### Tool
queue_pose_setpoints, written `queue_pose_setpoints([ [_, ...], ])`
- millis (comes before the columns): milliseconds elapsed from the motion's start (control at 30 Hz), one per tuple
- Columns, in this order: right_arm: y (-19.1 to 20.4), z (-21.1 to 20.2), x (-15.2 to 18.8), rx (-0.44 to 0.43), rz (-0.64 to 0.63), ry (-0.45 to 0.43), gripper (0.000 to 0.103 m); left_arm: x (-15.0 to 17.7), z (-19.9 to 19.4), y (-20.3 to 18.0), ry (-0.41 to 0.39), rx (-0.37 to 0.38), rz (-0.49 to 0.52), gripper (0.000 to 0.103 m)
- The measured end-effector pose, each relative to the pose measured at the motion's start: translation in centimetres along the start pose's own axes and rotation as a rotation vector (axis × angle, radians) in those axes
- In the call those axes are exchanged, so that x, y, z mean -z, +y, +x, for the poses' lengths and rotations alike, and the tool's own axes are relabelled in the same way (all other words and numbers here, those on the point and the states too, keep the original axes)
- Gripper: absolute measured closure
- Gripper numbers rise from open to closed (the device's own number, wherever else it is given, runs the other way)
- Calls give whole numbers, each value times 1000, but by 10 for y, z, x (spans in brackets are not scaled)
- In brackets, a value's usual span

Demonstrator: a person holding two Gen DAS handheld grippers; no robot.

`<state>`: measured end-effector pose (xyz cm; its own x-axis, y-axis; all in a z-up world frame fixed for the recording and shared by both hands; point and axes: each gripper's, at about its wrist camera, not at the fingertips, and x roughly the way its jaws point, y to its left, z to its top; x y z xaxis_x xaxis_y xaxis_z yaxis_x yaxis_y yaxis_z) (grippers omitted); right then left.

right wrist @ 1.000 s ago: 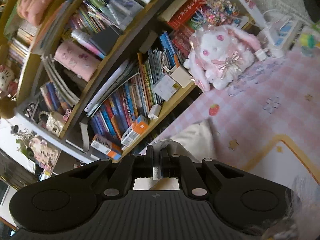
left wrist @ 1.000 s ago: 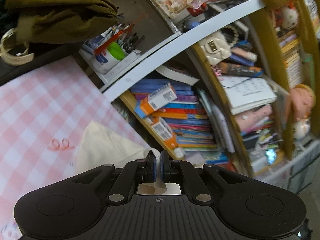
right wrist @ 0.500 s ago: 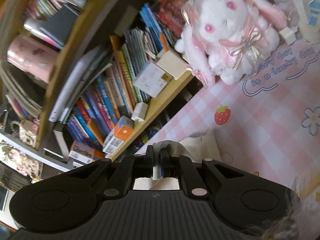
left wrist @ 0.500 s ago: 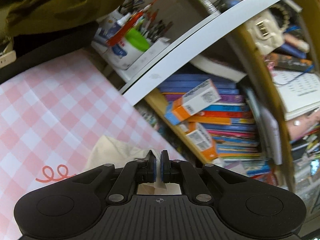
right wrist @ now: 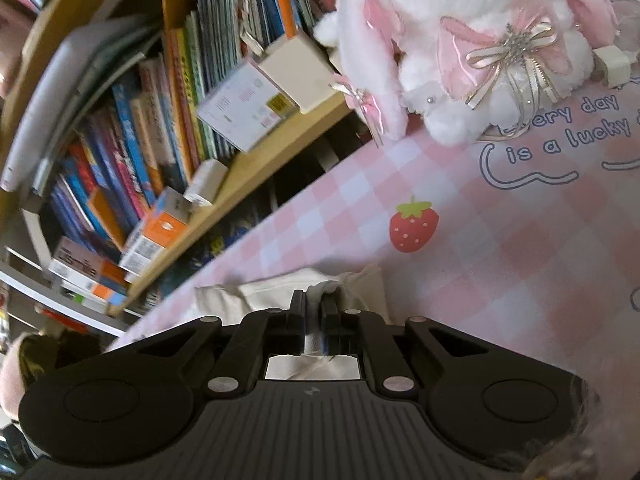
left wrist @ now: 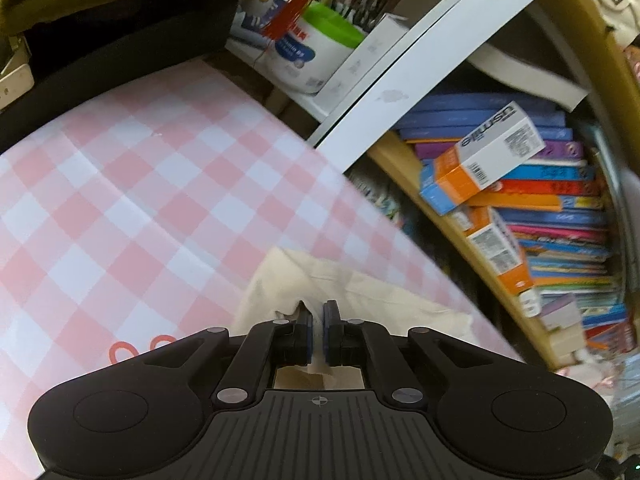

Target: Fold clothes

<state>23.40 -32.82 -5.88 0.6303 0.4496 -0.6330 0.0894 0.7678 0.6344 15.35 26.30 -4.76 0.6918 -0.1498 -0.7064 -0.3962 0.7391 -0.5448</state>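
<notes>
Left wrist view: the left gripper [left wrist: 317, 320] is clenched on a bunched edge of soft cream cloth [left wrist: 360, 296], which lies low in the frame's centre on the smooth pink-and-white checked table cover [left wrist: 140, 200]. At right, glossy book spines fill a curved wooden shelf [left wrist: 452, 216]. In the right wrist view the right gripper [right wrist: 313, 310] pinches the same matte, crumpled cloth [right wrist: 260, 294]; a fluffy white plush rabbit [right wrist: 460, 40] sits upper right.
</notes>
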Motion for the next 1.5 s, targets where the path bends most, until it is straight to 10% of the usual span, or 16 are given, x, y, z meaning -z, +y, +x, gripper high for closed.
queue_pose_setpoints([
  [167, -6, 12, 0, 35, -32, 1, 88, 3, 6, -1, -3, -55, 21, 92],
  [300, 2, 7, -2, 94, -107, -44, 60, 4, -1, -10, -40, -94, 87, 91],
  [633, 38, -28, 4, 203, -333, -198, 22, 29, -41, -53, -248, -216, 327, 41],
  [933, 75, -36, 48, 217, -479, -224, 12, 86, -52, -93, -260, -220, 489, 11],
  [1500, 116, -17, 188, 299, -694, -131, 7, 180, -20, -123, -63, -149, 851, 10],
])
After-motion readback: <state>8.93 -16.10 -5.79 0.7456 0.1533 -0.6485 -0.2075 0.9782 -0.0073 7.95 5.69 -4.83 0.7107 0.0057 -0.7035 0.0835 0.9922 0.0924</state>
